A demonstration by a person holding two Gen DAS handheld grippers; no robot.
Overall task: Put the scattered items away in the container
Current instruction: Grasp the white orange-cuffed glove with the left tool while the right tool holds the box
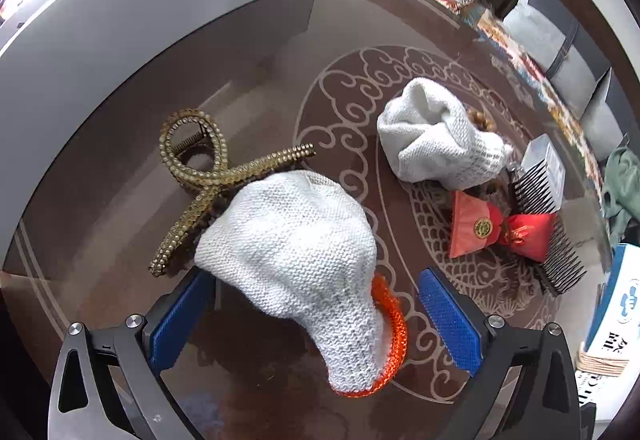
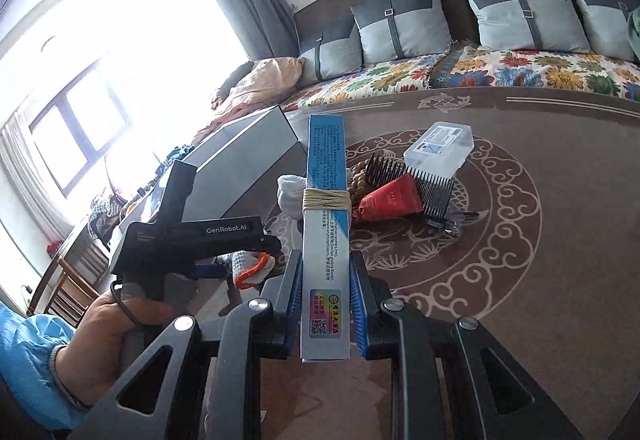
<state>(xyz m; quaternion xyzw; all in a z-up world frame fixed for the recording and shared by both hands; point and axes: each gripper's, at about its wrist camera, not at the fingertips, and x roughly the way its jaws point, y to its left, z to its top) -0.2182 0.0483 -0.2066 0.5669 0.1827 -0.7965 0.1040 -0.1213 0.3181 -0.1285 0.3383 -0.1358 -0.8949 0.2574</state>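
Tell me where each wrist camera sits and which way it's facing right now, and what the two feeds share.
Left wrist: on the left gripper, looking steeply down at the white glove between open jaws, hair claw beside; only its fingers show.
Right wrist: on the right gripper, facing the sofa, clamping the blue box; a hand holds the left gripper.
Shared: glove, black comb, red pouch.
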